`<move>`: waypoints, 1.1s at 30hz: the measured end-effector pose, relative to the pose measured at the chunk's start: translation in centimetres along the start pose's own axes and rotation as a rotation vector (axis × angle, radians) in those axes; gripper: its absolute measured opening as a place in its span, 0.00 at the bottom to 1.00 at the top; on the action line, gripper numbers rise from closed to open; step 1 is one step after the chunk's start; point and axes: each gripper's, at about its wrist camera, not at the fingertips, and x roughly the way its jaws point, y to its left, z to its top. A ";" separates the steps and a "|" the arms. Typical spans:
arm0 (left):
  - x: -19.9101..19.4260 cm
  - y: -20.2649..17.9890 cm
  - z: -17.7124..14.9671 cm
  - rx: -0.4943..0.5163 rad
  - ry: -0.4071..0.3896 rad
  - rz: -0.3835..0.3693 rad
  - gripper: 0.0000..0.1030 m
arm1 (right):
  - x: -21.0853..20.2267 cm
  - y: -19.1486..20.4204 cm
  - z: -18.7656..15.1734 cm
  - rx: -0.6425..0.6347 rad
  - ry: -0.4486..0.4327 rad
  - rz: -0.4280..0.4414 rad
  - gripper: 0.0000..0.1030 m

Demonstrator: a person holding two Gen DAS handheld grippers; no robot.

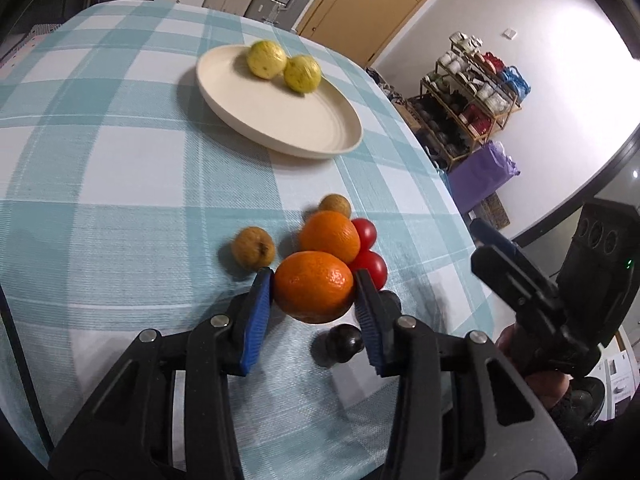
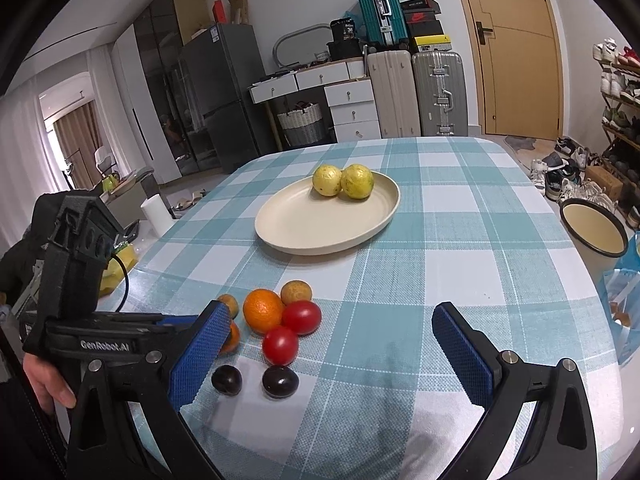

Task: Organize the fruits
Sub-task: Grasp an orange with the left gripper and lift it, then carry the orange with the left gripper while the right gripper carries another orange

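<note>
Left gripper [image 1: 314,294]: jaws pinching the near orange [image 1: 314,290], which the right gripper's blue pad hides almost wholly in the right wrist view; whether the fruit touches the checked surface [image 1: 120,160] cannot be told. Right gripper [image 2: 332,344]: jaws spread wide, with nothing between them, held near the fruit cluster. Behind the held fruit lies a second orange [image 1: 330,236], touching two red tomatoes [image 1: 365,233] that it partly covers from the left wrist view. Two small brown fruits [image 1: 253,248] flank the cluster, one half hidden behind the pad on the right. Two dark plums [image 2: 280,381] lie nearest the grippers; from the left only one shows clearly. Farther back, a cream plate [image 2: 304,224] carries two yellow-green fruits [image 2: 327,179] side by side, touching. Beyond the surface's edge stand suitcases [image 2: 439,94] and a shoe rack [image 1: 472,92], both distorted.
</note>
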 end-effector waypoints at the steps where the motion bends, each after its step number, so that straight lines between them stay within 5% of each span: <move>1: -0.5 0.2 0.1 -0.001 -0.009 0.003 0.37 | 0.1 0.2 0.1 -0.006 0.002 0.003 1.00; 18: -4.8 4.6 0.5 -0.054 -0.085 0.030 0.37 | 4.9 4.5 0.2 -0.118 0.079 0.057 0.97; 33: -3.8 6.6 0.4 -0.097 -0.067 0.023 0.37 | 7.6 7.5 -0.5 -0.265 0.130 0.012 0.59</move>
